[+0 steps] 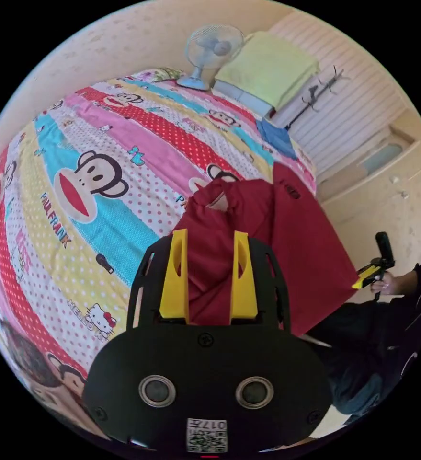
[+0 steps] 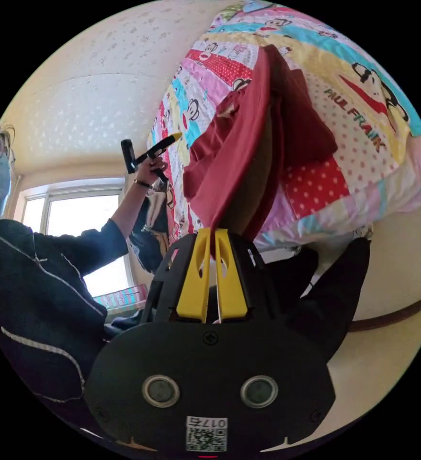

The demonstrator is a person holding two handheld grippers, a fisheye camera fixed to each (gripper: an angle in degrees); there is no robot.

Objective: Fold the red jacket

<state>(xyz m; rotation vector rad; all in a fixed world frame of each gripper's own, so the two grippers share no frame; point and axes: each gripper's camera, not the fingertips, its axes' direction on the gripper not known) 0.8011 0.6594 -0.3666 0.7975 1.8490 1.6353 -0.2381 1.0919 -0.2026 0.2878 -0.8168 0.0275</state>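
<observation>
1. Jacket (image 1: 267,239): solid dark red.
2. Bedspread (image 1: 100,182), left of frame: striped pink, cyan, yellow, red, white-dotted, cartoon monkey faces.
3. Left gripper (image 1: 210,235): yellow jaws, black body.
4. Towel (image 1: 267,67), upper right: pale green.
5. Fan (image 1: 210,52): light blue.

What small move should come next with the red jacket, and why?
Probably shut the left gripper on the red jacket: its jaws stand apart with cloth between them, while the right gripper already pinches an edge, so the jacket hangs unevenly over the bed.

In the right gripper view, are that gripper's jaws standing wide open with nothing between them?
No: the right gripper has its yellow jaws nearly together, pinching an edge of the red jacket that hangs toward the bed.
</observation>
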